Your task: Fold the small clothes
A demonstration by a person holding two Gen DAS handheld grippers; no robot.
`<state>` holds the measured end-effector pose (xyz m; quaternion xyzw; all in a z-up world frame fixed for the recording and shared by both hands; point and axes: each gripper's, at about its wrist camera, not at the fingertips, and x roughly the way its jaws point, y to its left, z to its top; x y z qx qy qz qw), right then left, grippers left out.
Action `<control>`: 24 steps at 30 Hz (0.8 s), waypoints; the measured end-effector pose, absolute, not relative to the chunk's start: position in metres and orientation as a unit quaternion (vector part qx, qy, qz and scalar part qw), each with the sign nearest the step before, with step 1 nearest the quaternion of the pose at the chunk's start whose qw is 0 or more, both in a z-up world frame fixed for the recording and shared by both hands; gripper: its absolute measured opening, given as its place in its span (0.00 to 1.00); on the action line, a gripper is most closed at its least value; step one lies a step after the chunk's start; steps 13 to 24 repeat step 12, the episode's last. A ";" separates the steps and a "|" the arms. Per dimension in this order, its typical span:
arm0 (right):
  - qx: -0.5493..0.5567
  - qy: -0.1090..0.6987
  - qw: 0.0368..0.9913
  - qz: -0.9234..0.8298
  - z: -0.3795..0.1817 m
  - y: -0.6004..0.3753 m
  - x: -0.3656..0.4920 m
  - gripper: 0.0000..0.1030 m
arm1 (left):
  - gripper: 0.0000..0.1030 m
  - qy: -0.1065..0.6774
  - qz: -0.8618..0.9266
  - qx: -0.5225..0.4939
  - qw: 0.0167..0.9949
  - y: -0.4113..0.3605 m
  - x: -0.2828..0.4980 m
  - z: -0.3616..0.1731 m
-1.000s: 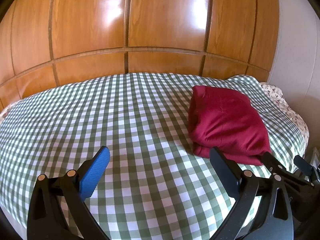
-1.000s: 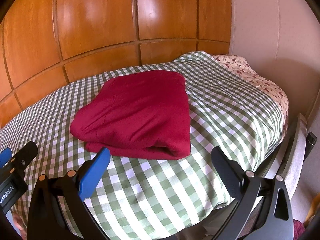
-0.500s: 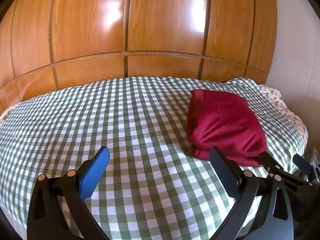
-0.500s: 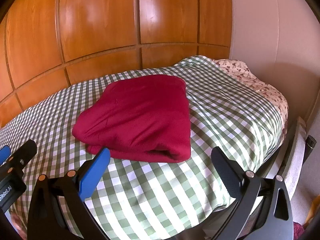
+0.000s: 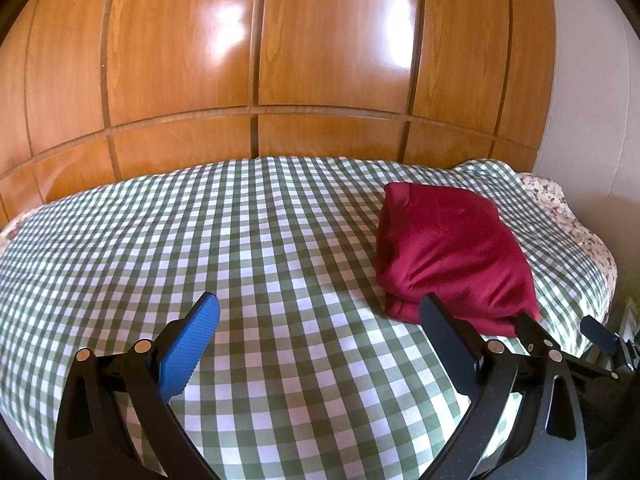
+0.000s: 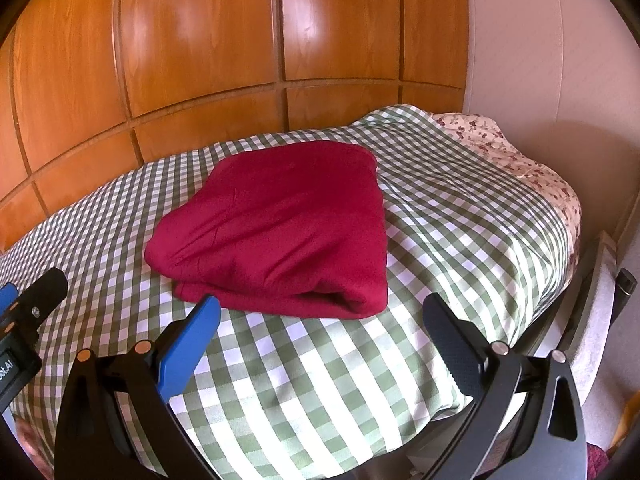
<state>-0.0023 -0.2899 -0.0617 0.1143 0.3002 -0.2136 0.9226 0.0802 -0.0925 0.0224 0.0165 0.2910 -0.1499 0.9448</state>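
Both grippers have drawn back and tipped up from the red garment (image 6: 276,232). In the left wrist view, the left gripper (image 5: 318,330) now shows more wooden panelling (image 5: 256,48) above the garment, which sits lower and smaller. In the right wrist view, the right gripper (image 6: 320,322) stands slightly farther from the garment's near fold.

folded red garment (image 6: 280,224), checked bedspread (image 6: 460,216), spread tongs (image 6: 320,320)

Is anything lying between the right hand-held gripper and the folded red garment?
Nothing visible: only bare checked bedspread separates the open right hand-held gripper from the red garment, whose near edge lies just ahead of the fingertips.
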 end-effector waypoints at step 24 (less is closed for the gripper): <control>0.196 0.294 0.895 -0.272 -0.059 -0.394 0.020 0.98 | 0.96 0.343 -0.121 0.011 0.932 -0.086 0.104 -0.005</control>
